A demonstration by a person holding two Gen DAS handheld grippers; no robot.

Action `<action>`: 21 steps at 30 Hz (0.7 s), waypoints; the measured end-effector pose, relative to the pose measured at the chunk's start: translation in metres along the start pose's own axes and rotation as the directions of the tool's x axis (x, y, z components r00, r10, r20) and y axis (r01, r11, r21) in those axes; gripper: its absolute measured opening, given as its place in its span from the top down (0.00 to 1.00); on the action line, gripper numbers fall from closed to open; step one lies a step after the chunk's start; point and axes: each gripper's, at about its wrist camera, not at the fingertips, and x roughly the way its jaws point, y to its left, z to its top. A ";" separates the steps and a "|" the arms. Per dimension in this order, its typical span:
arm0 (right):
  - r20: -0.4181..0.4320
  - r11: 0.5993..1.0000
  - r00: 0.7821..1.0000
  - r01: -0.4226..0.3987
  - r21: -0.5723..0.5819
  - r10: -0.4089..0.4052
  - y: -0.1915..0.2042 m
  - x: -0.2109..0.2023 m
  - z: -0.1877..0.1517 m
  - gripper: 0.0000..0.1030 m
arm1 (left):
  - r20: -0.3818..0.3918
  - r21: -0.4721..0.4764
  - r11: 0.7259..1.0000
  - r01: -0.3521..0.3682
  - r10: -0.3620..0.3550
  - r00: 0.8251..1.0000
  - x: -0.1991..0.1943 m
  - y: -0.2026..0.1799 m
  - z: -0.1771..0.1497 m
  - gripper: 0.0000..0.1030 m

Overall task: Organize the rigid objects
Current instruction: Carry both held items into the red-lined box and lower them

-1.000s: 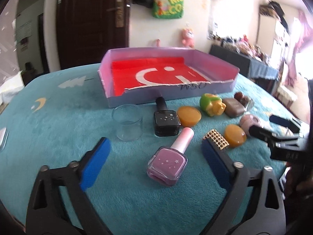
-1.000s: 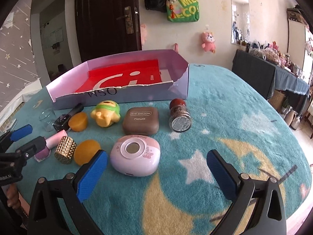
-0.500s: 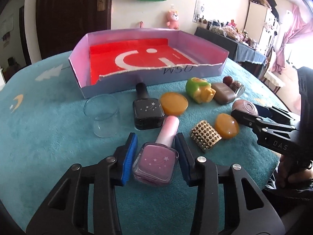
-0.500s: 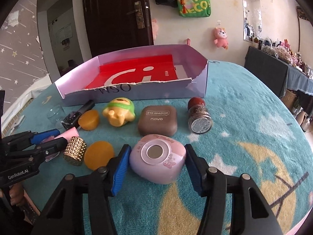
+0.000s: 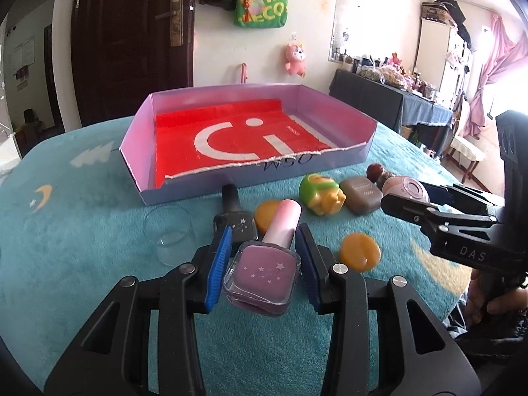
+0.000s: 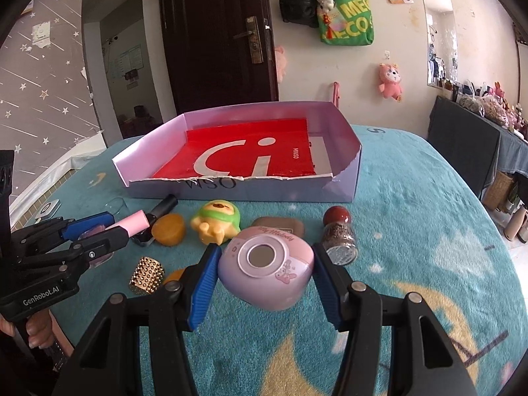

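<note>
Left gripper: pinches the purple nail polish bottle, lifted in front of the box.
Right gripper: clamps the pink case, raised near the box's front wall.

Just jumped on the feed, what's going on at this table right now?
A person is working two handheld claws at once. The left claw is shut on the purple nail polish bottle, and the right claw is shut on the pink My Melody case; both look lifted off the teal cloth. The lilac box behind holds no items yet. The black polish bottle, duck toy and the rest wait in front of it.
</note>
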 end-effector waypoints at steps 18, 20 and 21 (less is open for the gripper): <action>-0.032 0.992 0.999 -0.040 -0.117 0.037 -0.017 0.058 0.113 0.43 | 0.048 0.023 0.998 -0.052 0.051 0.998 0.029 0.018 0.079 0.63; -0.123 0.991 0.992 -0.058 -0.120 0.043 -0.023 0.083 0.123 0.43 | 0.017 0.031 0.998 -0.063 0.063 0.998 0.042 0.022 0.089 0.63; -0.159 0.990 0.986 -0.067 -0.124 0.047 -0.024 0.091 0.126 0.44 | -0.003 0.040 0.997 -0.072 0.072 0.997 0.050 0.024 0.095 0.63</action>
